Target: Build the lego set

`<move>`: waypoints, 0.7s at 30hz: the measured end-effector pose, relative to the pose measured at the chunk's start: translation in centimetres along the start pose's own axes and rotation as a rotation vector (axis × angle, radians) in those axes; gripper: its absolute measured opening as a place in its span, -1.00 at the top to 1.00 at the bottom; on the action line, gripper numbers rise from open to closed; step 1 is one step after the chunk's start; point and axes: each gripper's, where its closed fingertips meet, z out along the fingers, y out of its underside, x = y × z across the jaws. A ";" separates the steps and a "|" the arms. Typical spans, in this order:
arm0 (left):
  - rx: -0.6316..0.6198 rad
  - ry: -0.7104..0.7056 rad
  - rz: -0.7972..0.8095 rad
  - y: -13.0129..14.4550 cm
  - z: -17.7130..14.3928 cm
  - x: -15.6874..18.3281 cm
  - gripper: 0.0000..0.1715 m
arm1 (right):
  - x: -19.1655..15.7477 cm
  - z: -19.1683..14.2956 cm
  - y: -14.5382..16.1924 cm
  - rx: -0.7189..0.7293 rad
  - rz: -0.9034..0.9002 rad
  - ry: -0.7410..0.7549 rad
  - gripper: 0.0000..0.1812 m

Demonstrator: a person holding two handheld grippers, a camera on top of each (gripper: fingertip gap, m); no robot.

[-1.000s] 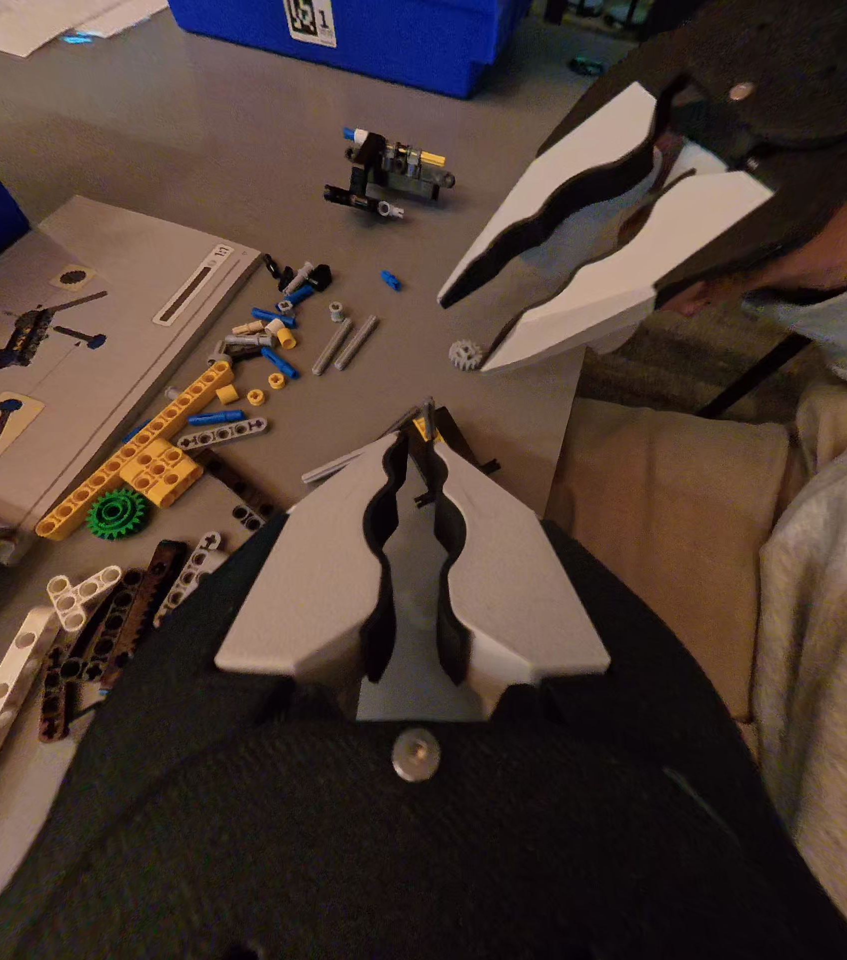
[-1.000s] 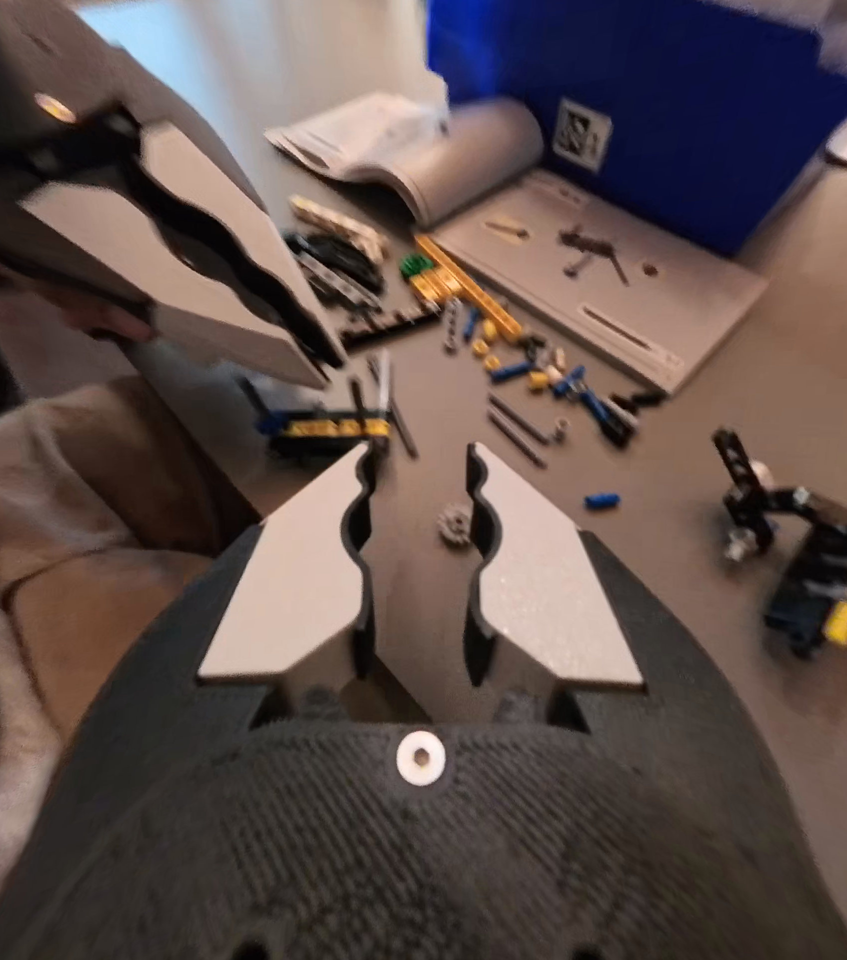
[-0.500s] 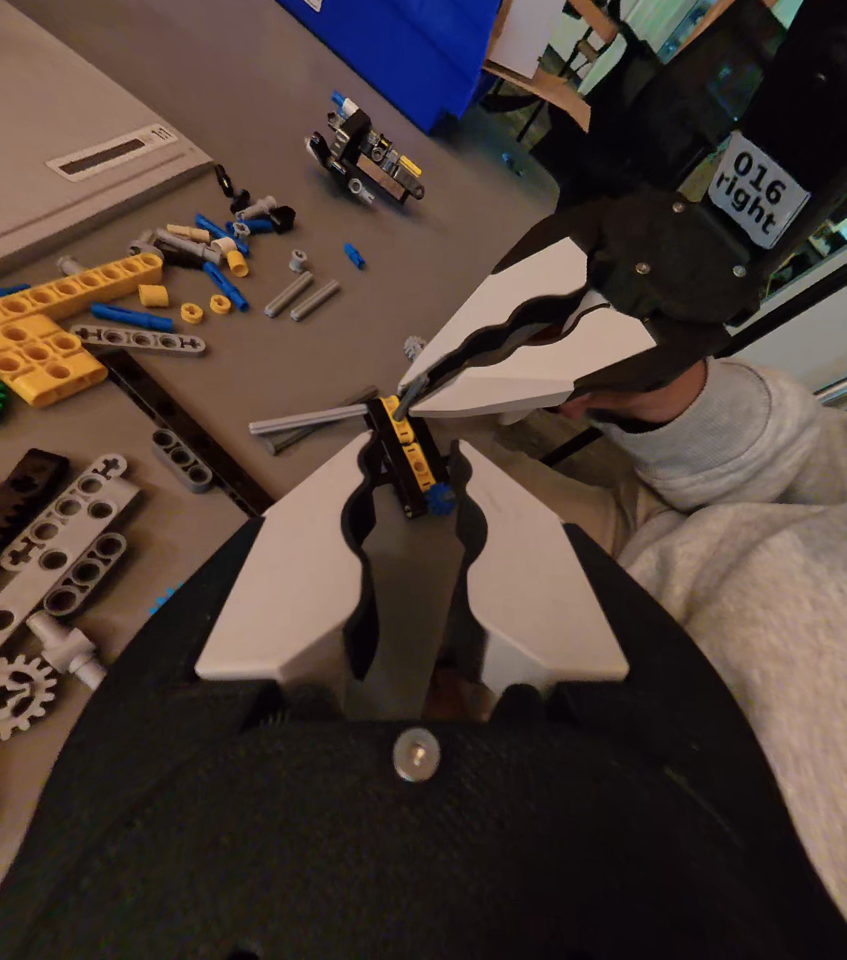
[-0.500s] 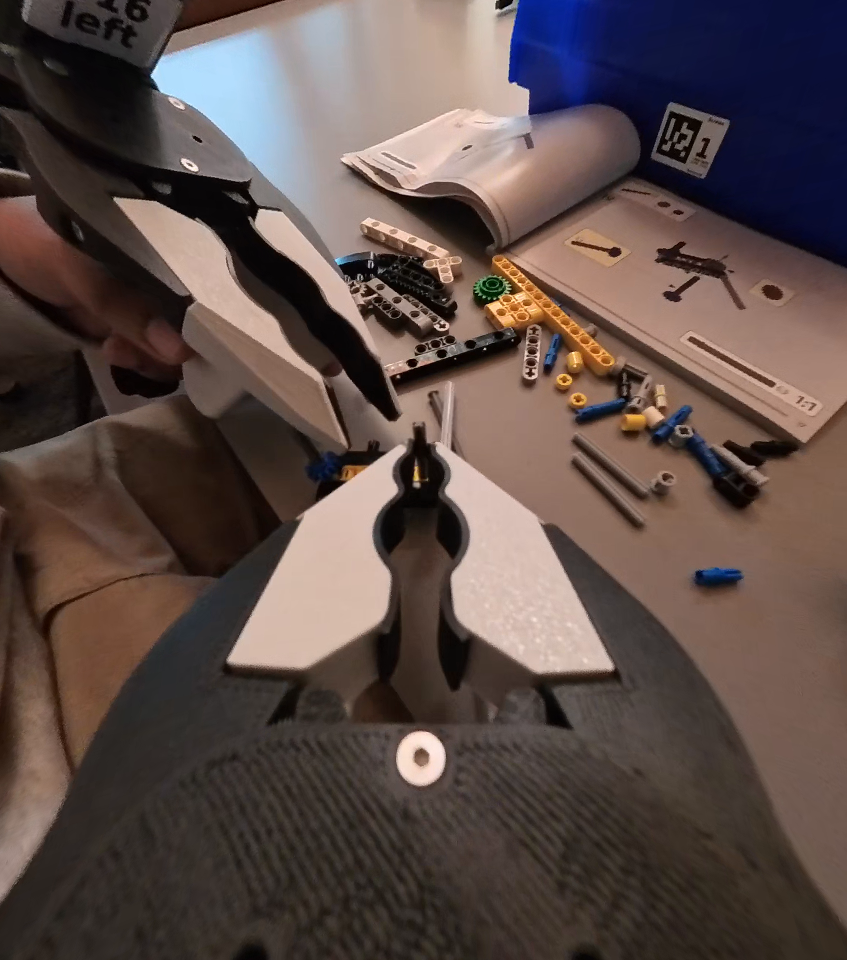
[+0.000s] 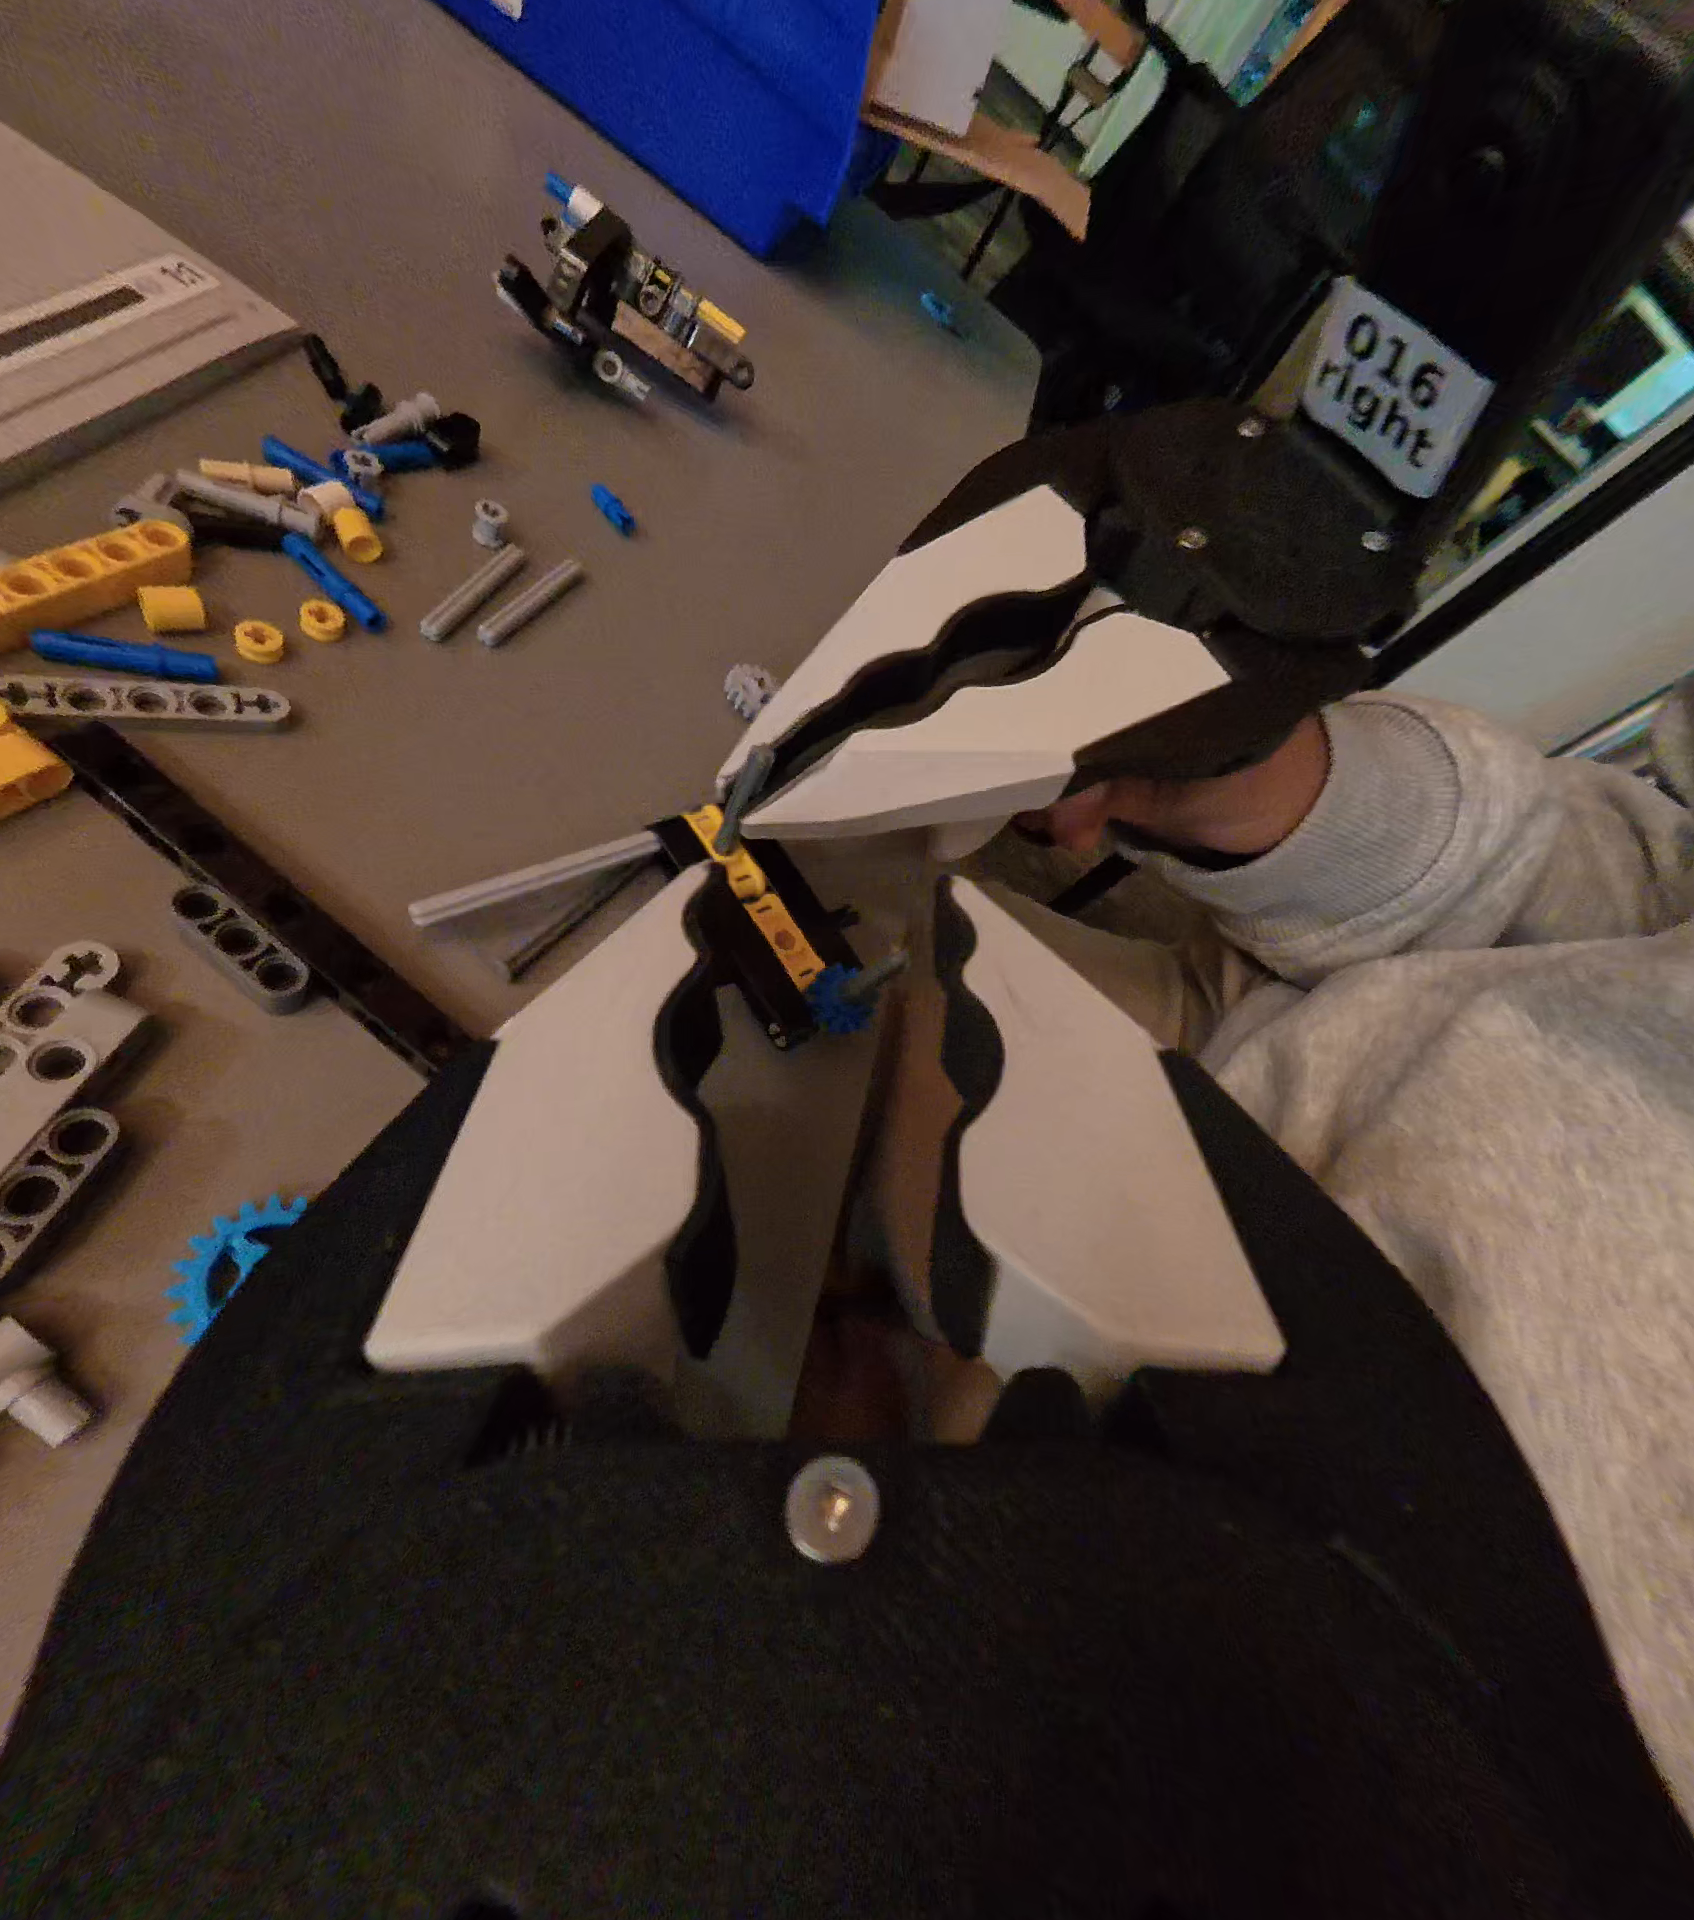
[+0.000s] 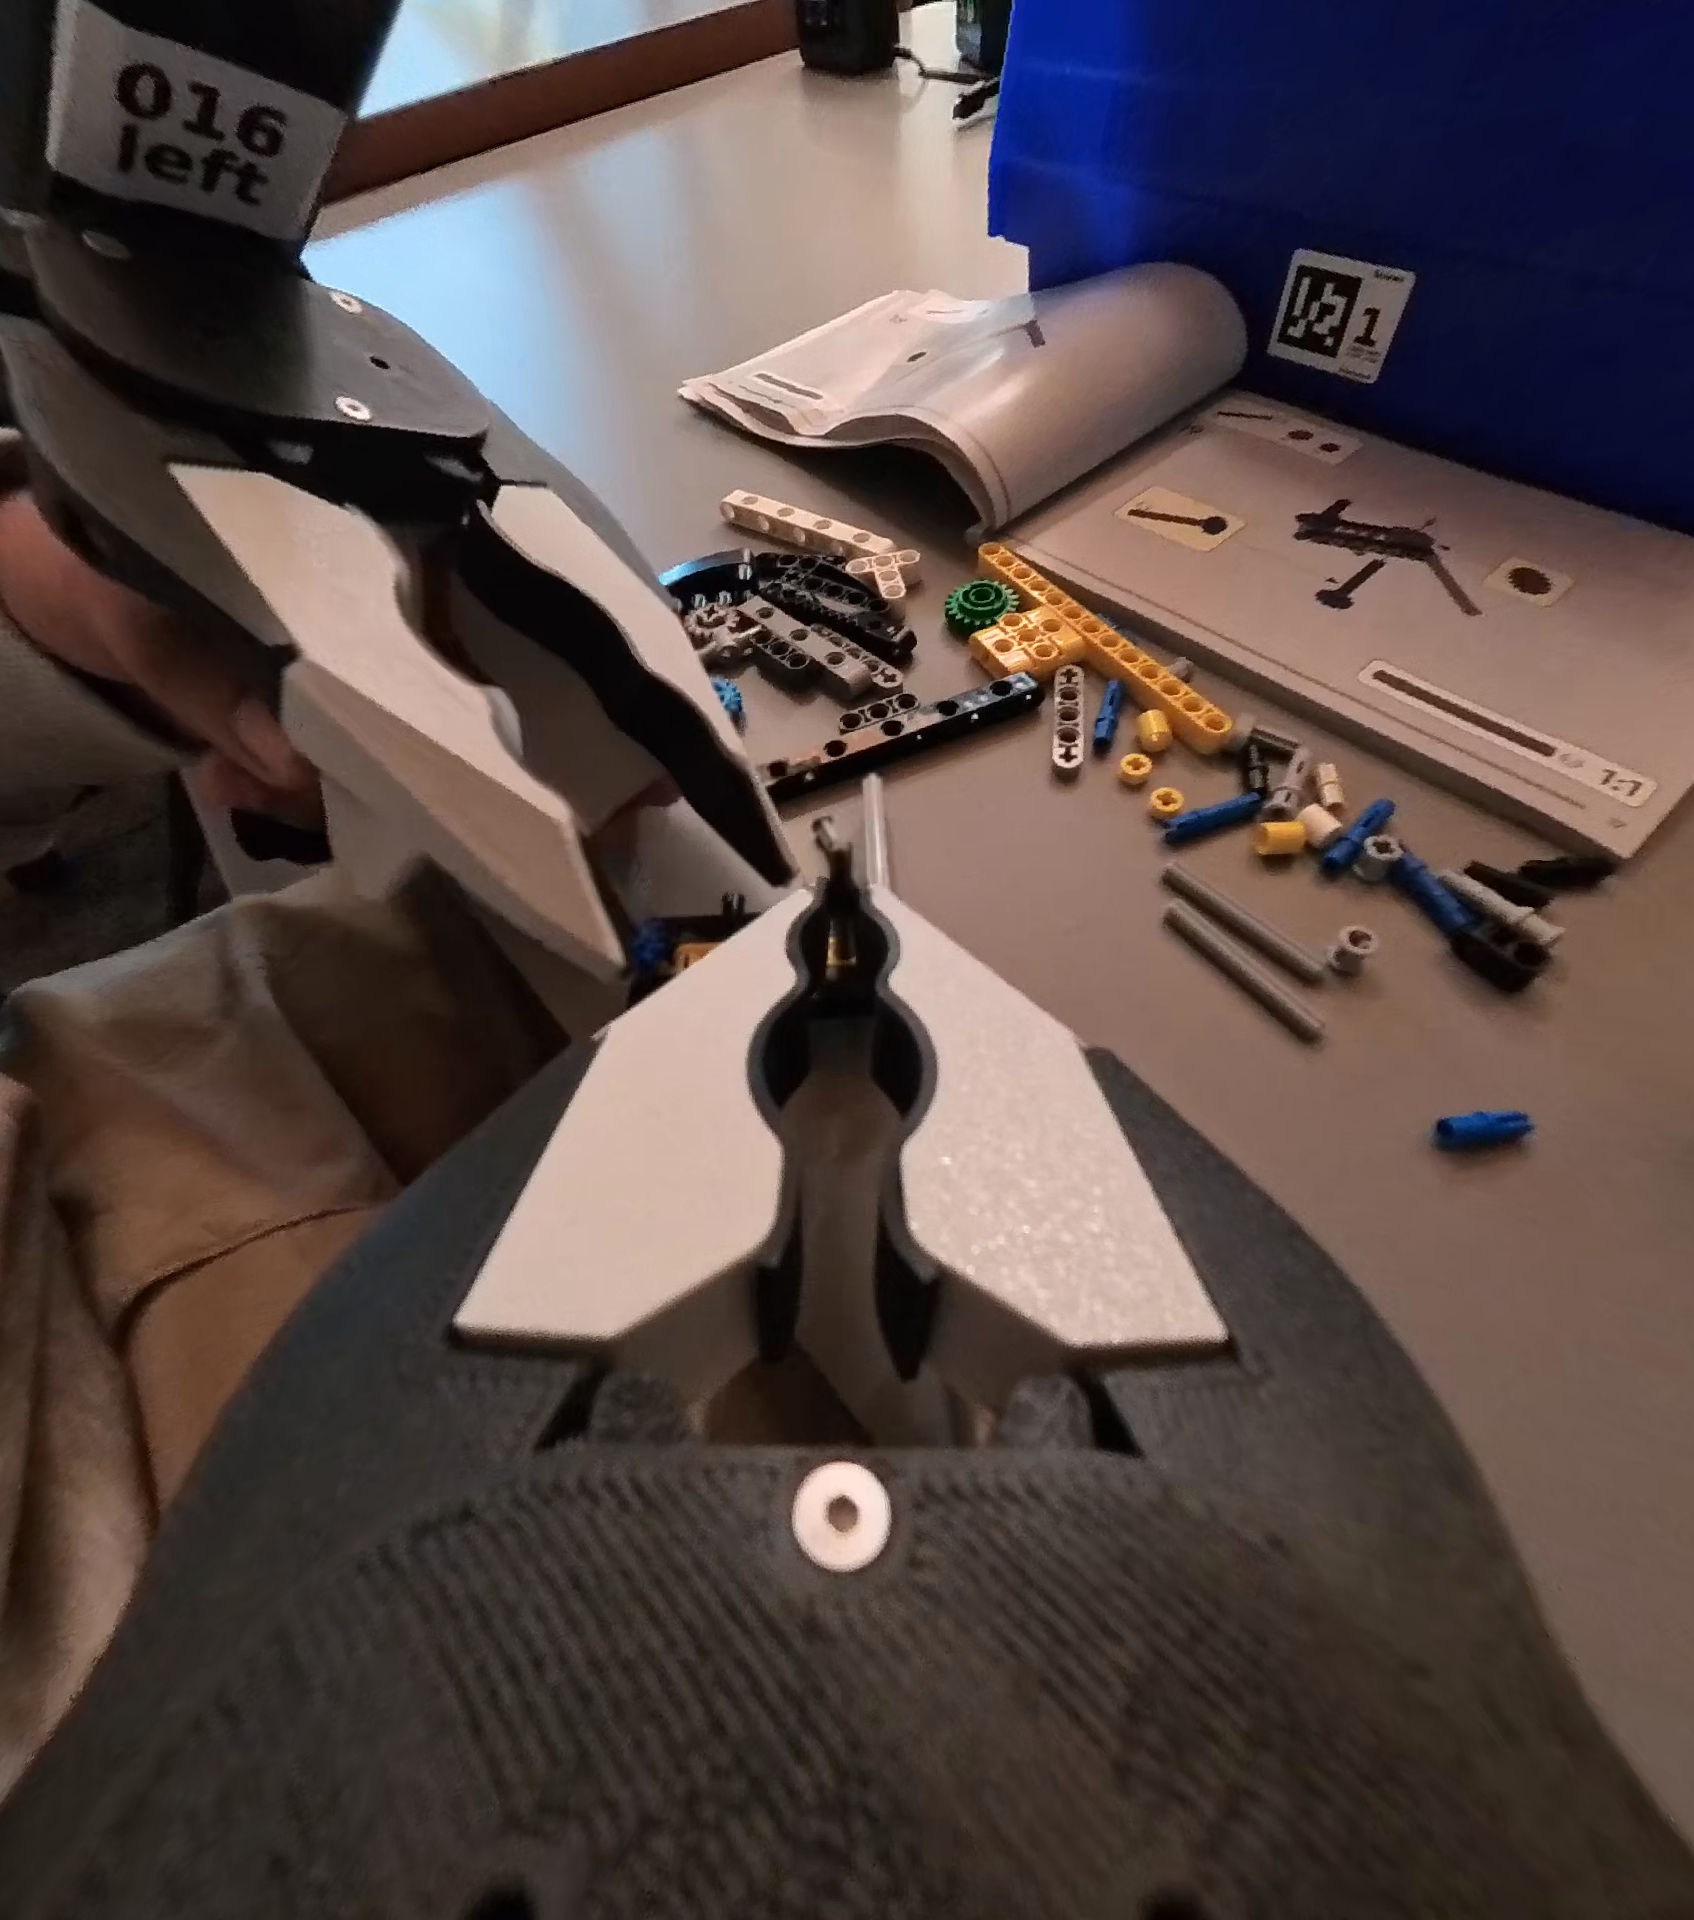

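A small black-and-yellow assembly (image 5: 770,935) with a blue gear (image 5: 835,1003) lies at the table's near edge. My left gripper (image 5: 822,894) is open, with a finger on each side of the assembly, and the assembly rests against the left finger. My right gripper (image 6: 838,894) is shut on a grey axle (image 5: 744,784) that sticks out of the assembly's far end. In the left wrist view the right gripper (image 5: 739,774) comes in from the upper right. In the right wrist view the left gripper (image 6: 687,920) comes in from the upper left and hides most of the assembly.
A second, larger assembly (image 5: 625,301) stands farther back on the grey table (image 5: 510,156). Loose parts lie to the left: a yellow beam (image 5: 22,592), grey axles (image 5: 500,592), blue pins, grey beams, gears. An open instruction booklet (image 6: 1342,623) and a blue bin (image 6: 1445,208) are behind them. My left and right fingertips are right by each other.
My left gripper has opened around the assembly and its view has swung to the right. My right gripper, open a second ago, has shut on the grey axle.
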 end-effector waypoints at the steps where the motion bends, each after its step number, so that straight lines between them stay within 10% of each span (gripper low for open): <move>1: 0.011 0.012 0.007 -0.1 -0.1 0.2 0.51 | 0.2 -0.2 -0.2 0.014 0.008 0.003 0.98; 21: 0.059 0.051 0.109 -0.4 0.6 2.7 0.53 | 2.2 -2.0 -1.3 0.130 0.066 0.053 0.98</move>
